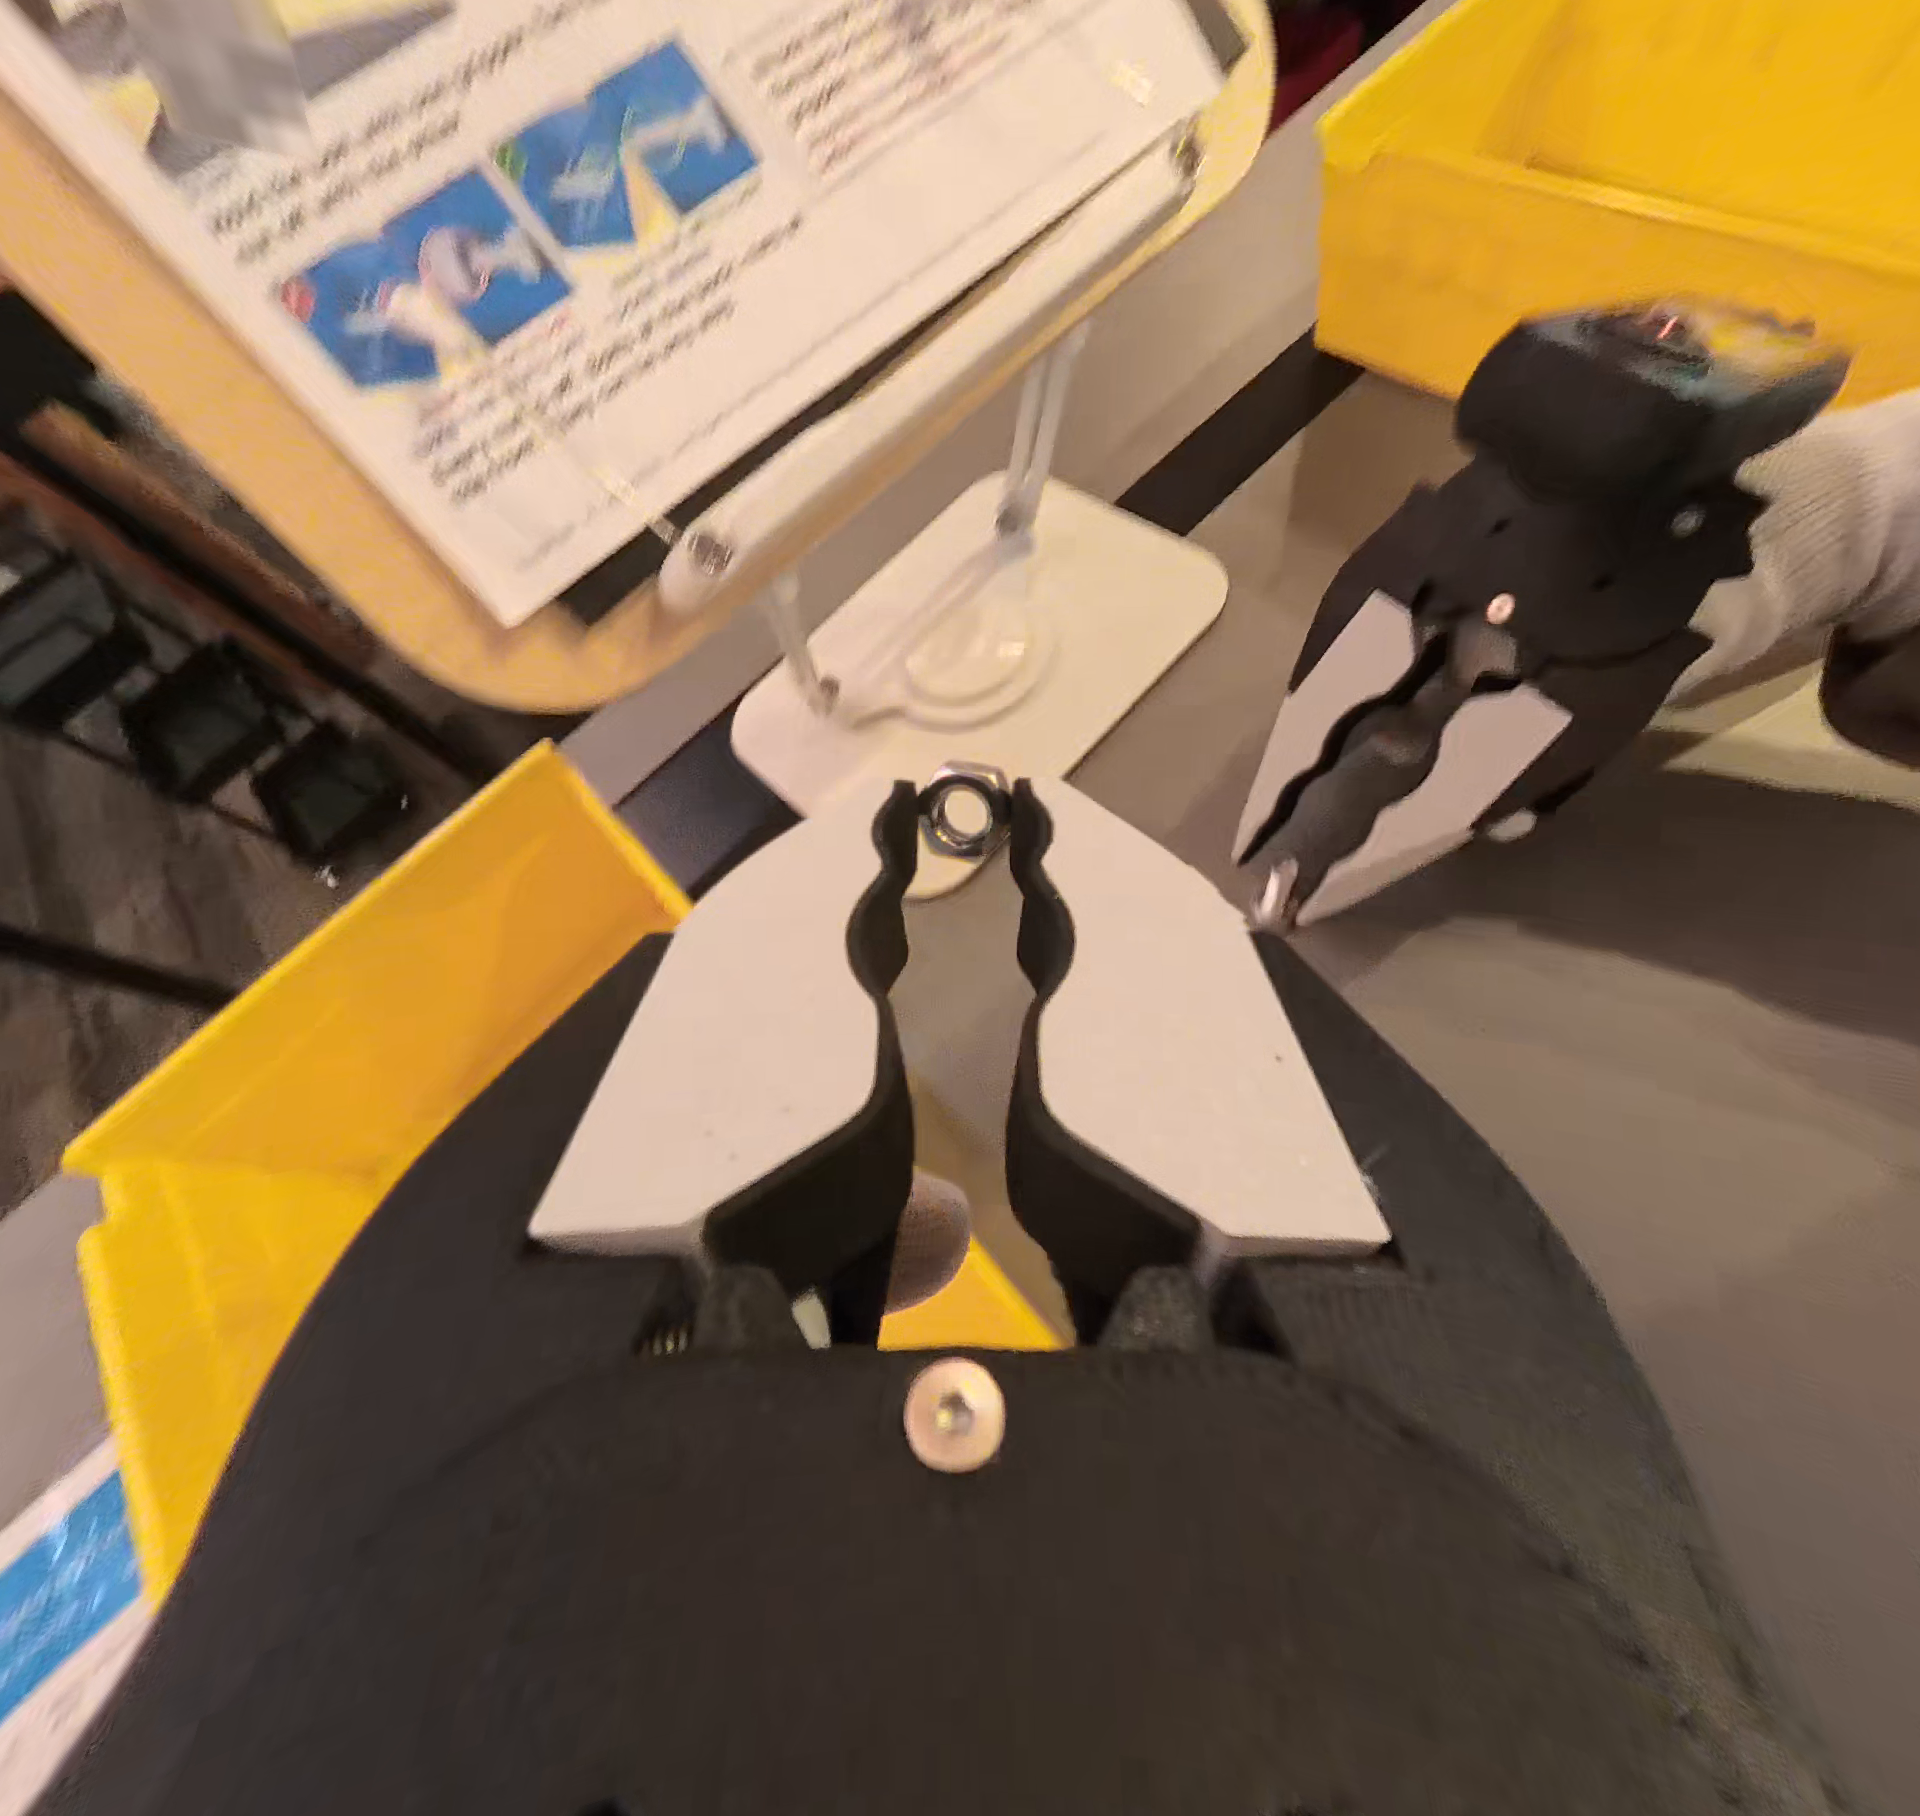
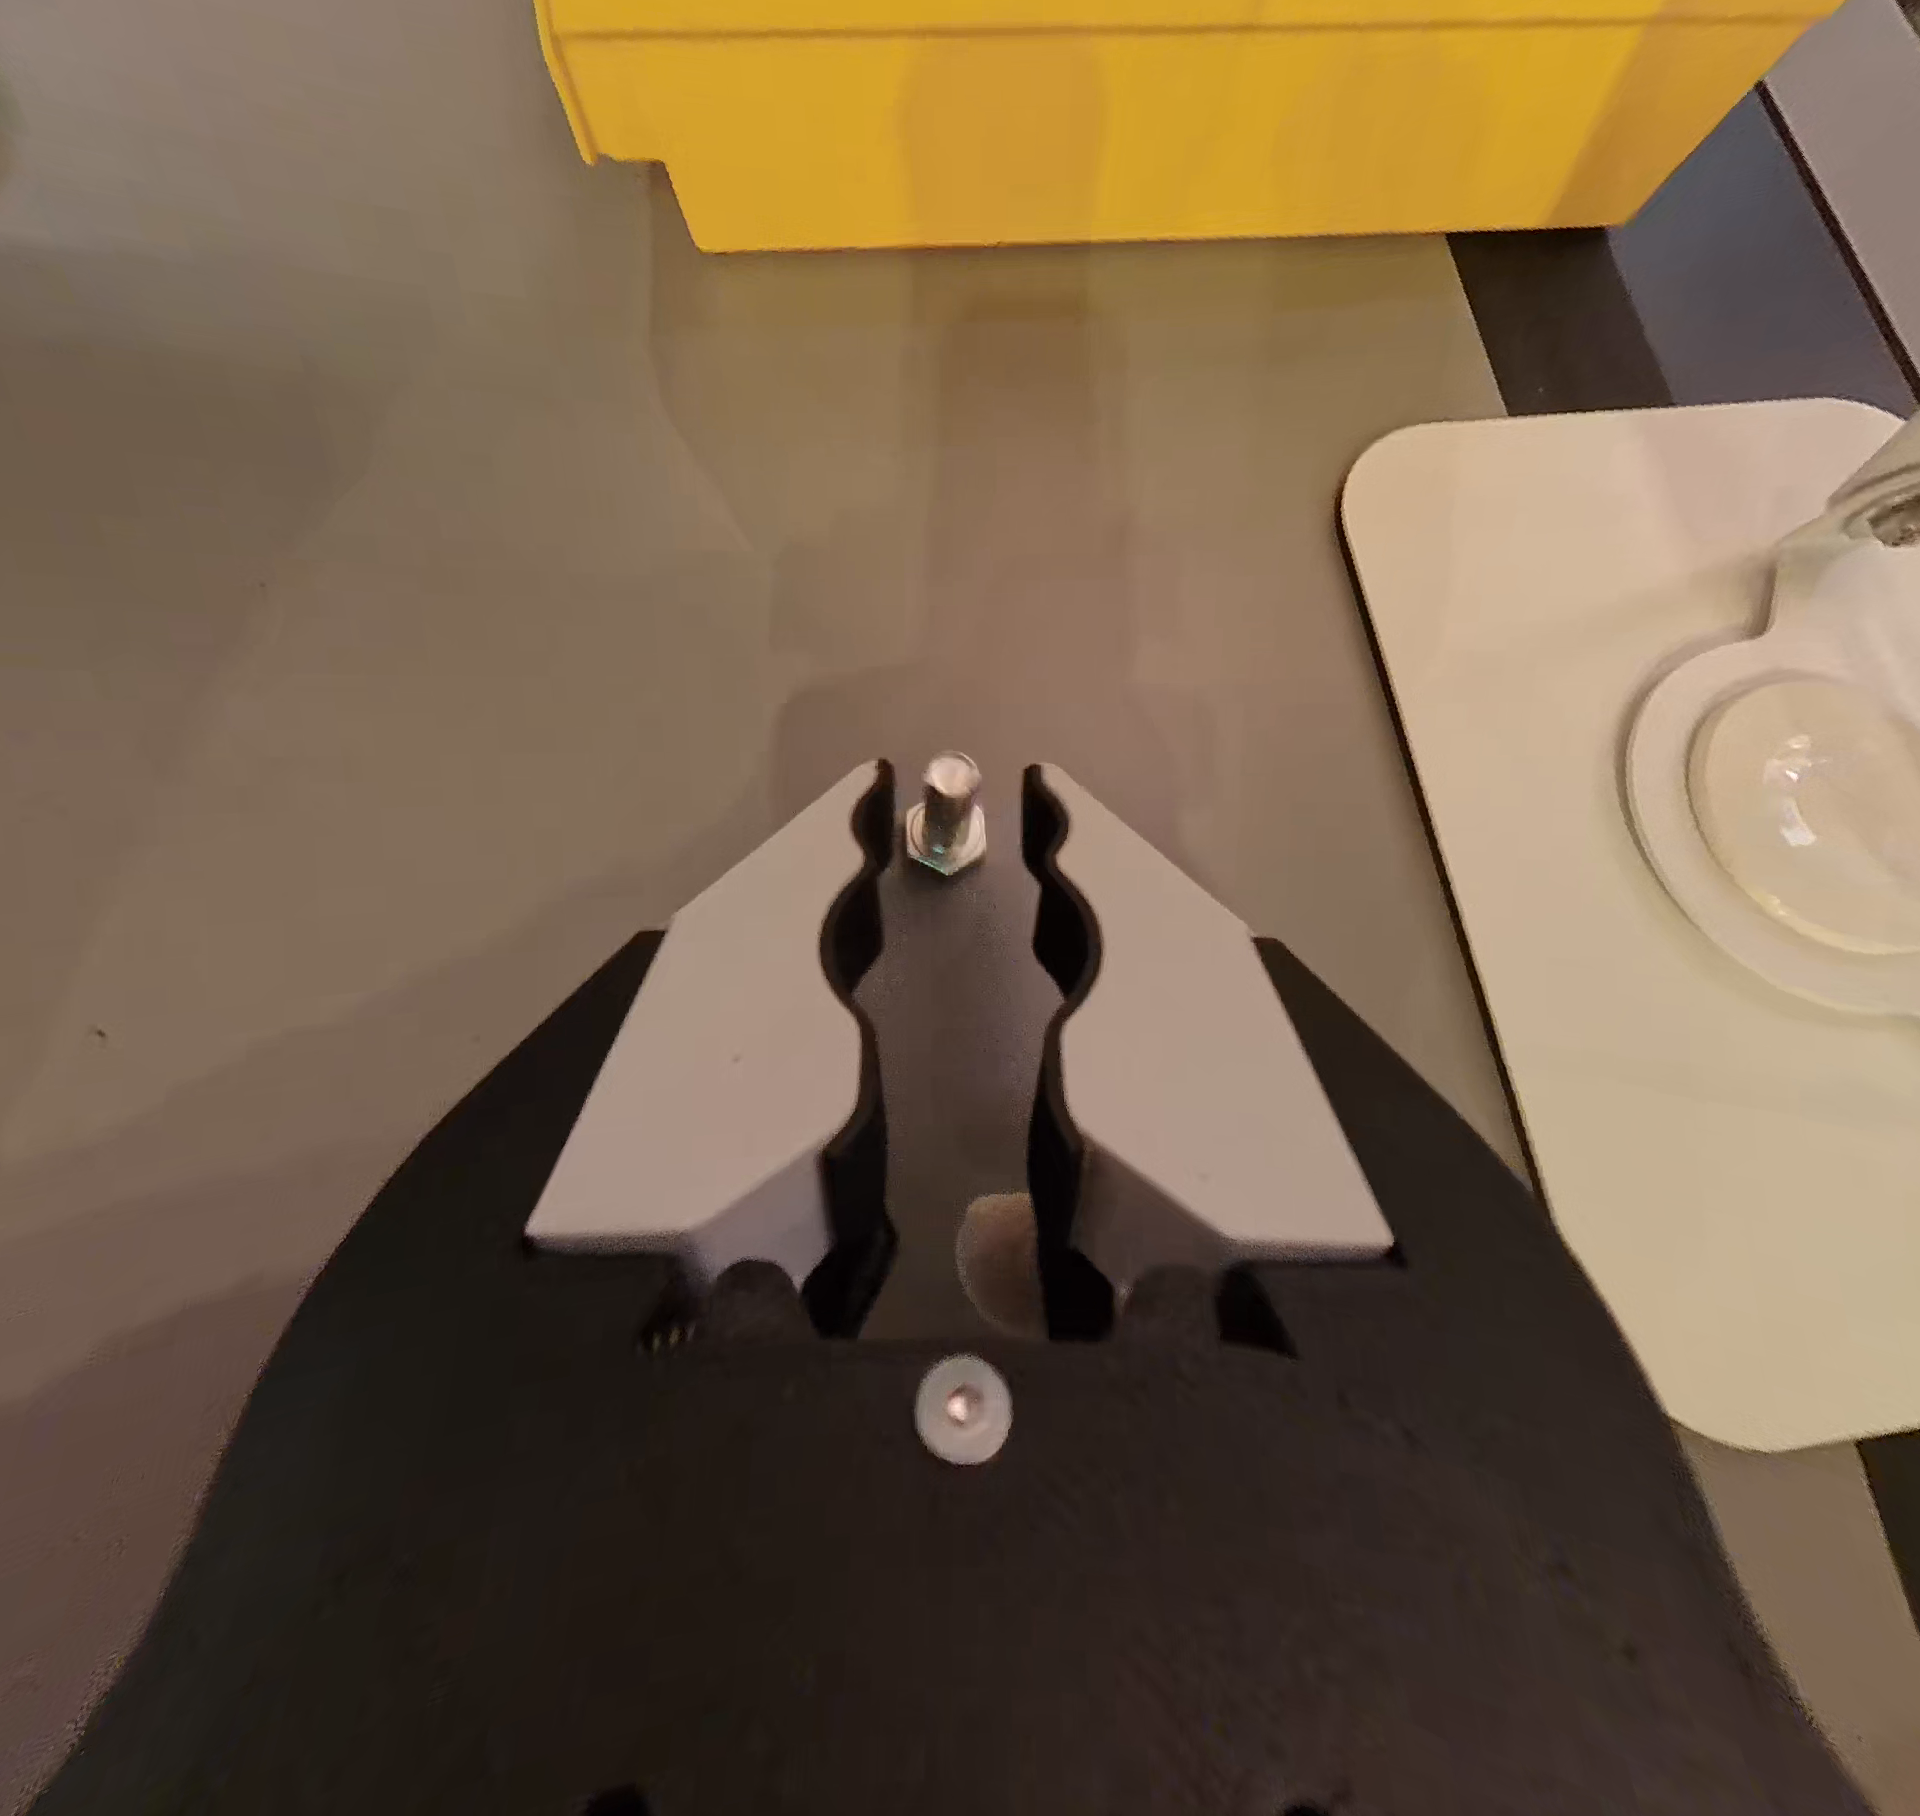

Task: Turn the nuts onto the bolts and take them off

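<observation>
Pickup is the step in hand, judging by how things lie. The left claw [image 1: 958,816] is clamped on a small silver hexagonal steel nut [image 1: 962,817], pinched between its tips with the bore facing the camera, held above the grey bench [image 1: 1558,1039]. The right claw [image 2: 957,810] stands apart around a short silver steel bolt [image 2: 945,816], which sits head-down on the bench between its tips, shank up; neither tip clearly touches it. Ahead of that claw is a yellow plastic bin [image 2: 1091,83]; to its right, a white stand base [image 2: 1558,831]. Next, the right claw likely needs to close on the bolt's head, lift, then align shank with bore.
</observation>
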The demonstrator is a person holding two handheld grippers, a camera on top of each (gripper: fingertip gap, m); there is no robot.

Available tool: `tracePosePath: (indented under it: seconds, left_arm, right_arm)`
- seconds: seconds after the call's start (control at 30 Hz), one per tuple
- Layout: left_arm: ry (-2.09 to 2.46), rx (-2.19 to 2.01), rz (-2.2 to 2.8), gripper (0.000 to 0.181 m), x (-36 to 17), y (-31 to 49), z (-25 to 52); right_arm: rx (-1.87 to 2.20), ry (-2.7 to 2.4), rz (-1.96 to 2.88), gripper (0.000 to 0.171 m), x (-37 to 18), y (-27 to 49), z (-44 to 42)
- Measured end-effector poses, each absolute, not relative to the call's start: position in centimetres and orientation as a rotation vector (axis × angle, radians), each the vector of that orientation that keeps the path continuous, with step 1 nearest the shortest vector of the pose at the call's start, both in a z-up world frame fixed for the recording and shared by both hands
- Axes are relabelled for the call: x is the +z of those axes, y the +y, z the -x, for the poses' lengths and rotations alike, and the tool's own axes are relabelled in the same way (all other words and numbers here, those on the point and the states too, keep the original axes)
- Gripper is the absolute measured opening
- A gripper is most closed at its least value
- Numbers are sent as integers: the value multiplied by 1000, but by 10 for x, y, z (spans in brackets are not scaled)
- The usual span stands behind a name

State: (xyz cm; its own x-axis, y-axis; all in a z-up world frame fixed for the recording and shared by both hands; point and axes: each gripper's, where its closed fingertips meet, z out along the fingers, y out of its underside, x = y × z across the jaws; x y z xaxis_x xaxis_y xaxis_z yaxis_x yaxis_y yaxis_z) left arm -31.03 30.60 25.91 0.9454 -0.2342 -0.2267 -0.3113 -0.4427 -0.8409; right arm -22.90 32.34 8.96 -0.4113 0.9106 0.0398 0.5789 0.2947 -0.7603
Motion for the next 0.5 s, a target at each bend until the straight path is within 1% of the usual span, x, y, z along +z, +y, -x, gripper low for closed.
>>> tracePosePath:
  seconds: [0.03, 0.13, 0.2, 0.33, 0.37, 0.5]
  left_arm:
    - [400, 99, 2012, 17, 263, 315, 303]
    - [459, 103, 1860, 17, 280, 337, 280]
    - [550, 164, 1705, 18, 295, 347, 263]
    - [658, 307, 1438, 17, 316, 352, 238]
    - [681, 321, 1383, 17, 320, 349, 231]
    - [770, 388, 1204, 17, 324, 336, 205]
  right_arm:
    - [931, -2097, 1335, 26, 91, 325, 227]
    - [958, -2028, 1329, 29, 112, 336, 222]
    - [1082, -1881, 1319, 28, 149, 343, 222]
    - [1659, -1403, 1196, 26, 262, 349, 209]
    - [1786, -1298, 1174, 26, 281, 352, 204]
    - [2112, -1168, 1110, 31, 307, 344, 195]
